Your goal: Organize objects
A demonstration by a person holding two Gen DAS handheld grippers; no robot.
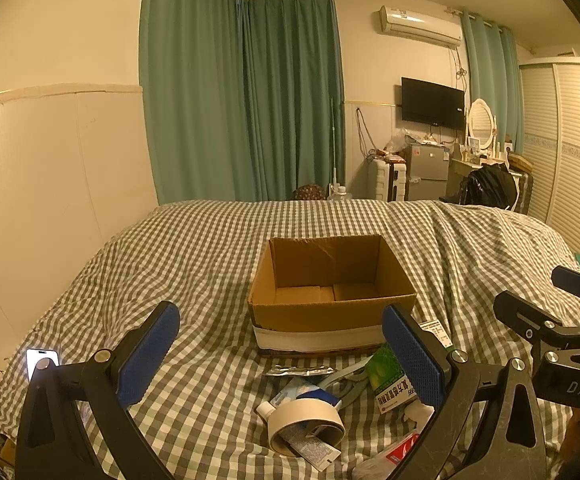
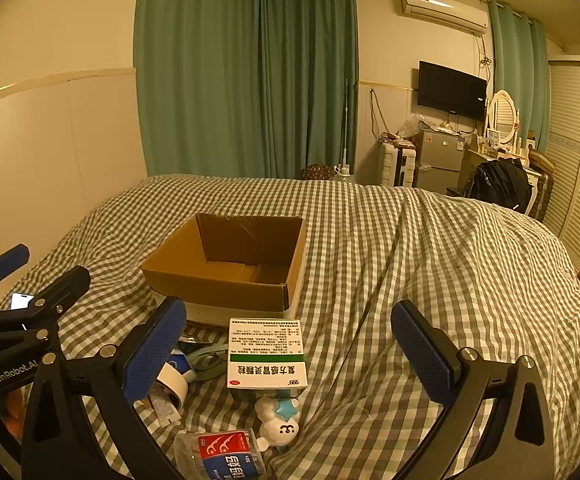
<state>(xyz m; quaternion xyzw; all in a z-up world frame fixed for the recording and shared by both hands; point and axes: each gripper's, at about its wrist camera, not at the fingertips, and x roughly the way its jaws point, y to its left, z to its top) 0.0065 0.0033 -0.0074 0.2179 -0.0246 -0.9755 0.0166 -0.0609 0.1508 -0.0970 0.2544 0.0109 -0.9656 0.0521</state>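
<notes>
Clutter sits before the cardboard box (image 2: 226,264) (medicine box (image 2: 266,356), tape roll (image 1: 305,420)); left gripper (image 1: 282,354) and right gripper (image 2: 290,348) gape wide, empty.

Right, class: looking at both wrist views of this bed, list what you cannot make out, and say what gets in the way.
- Tube, left wrist view: mostly hidden inside the tape roll; print too small to read.
- Medicine box, left wrist view: partly covered by the left gripper finger.
- Floss pack, right wrist view: cut off by the bottom edge.
- Phone, right wrist view: mostly behind the left gripper.
- Carton floor: near part hidden by its front wall.
</notes>
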